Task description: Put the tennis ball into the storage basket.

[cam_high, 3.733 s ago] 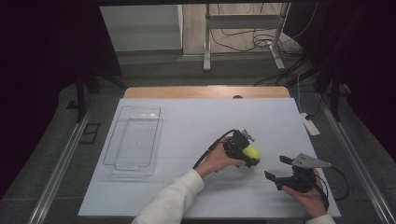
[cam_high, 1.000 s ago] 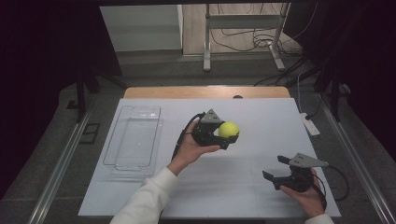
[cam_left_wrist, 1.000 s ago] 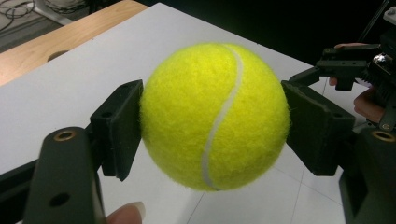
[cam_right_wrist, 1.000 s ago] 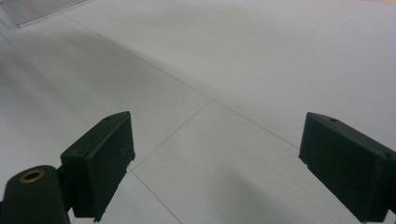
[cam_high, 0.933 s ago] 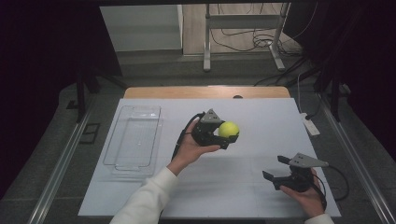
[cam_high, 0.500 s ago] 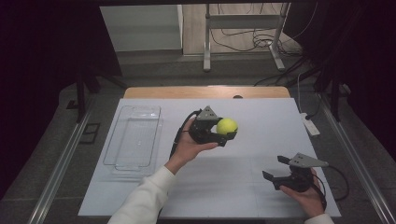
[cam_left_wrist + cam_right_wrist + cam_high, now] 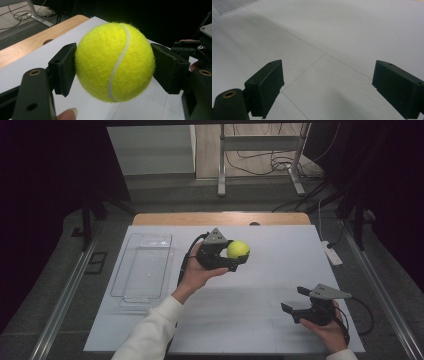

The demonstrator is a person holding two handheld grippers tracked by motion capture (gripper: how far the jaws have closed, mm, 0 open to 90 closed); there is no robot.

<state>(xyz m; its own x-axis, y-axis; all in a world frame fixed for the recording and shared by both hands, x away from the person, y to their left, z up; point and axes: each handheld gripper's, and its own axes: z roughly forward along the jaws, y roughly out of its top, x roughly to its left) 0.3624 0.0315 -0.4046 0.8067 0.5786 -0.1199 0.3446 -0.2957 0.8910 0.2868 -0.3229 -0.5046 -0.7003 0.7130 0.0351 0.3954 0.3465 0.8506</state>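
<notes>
Clearly left gripper (image 7: 234,257) clamps tennis ball (image 7: 114,61), ball's underside hidden; right gripper (image 7: 296,301) wide open, empty

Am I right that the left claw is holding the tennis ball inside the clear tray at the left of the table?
Not quite: the left claw holds the tennis ball in the air, well to the right of the clear tray, as the high view shows.

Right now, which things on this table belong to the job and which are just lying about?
In the job:
- ball, clamped in the left tool above the table
- clear tray, empty, probably where the ball goes

Lying about:
- right tool, open and holding nothing, low over the table
- white power strip at the table's right edge
</notes>
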